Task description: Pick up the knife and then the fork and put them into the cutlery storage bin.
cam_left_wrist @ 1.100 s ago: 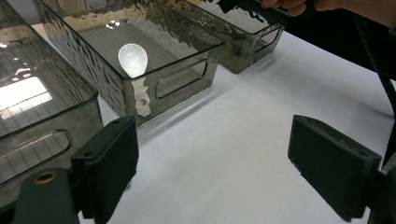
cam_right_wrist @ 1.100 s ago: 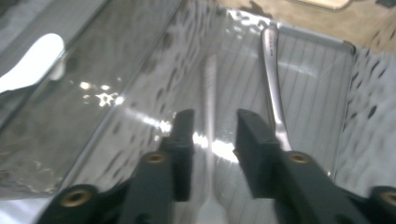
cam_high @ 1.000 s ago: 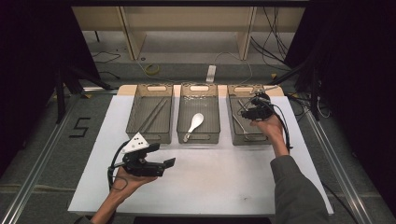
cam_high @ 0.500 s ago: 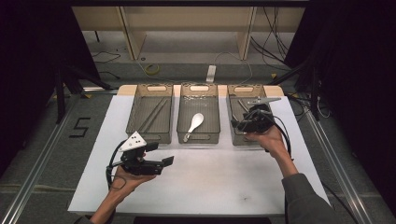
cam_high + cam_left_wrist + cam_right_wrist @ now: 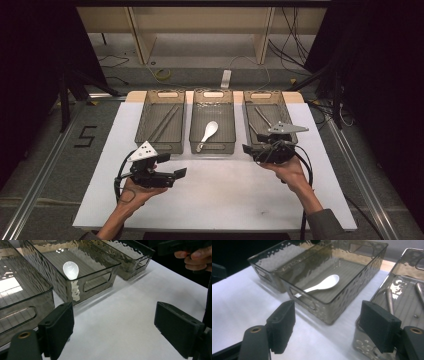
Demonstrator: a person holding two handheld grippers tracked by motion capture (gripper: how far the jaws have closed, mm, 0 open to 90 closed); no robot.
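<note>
a: while the right gripper (image 5: 250, 149) sits at the near end of the right bin (image 5: 286, 107), its jaws have just been opening and now stand spread with nothing between them.

b: and the other one?

a: the left gripper (image 5: 181, 173) hangs over the bare white table (image 5: 225, 195), jaws also spread wide and empty, pointing toward the middle of the table.

b: what lies just past the jaws?

a: in the right gripper view, the right bin holds metal utensils (image 5: 388, 300) lying flat on its floor, just beyond the right-hand jaw. they look like knife or fork handles, though the glare makes that hard to confirm. the middle bin (image 5: 214, 148) holds a white spoon (image 5: 208, 132), its bowl toward the far end. the left bin (image 5: 150, 120) holds what seem to be dark chopsticks (image 5: 165, 122), side by side.

b: so how far along is the sorting?

a: judging by this, each bin already has its own kind of cutlery, and no loose piece lies on the table. the sorting looks finished or nearly so, with little left beyond drawing the hands back.
</note>
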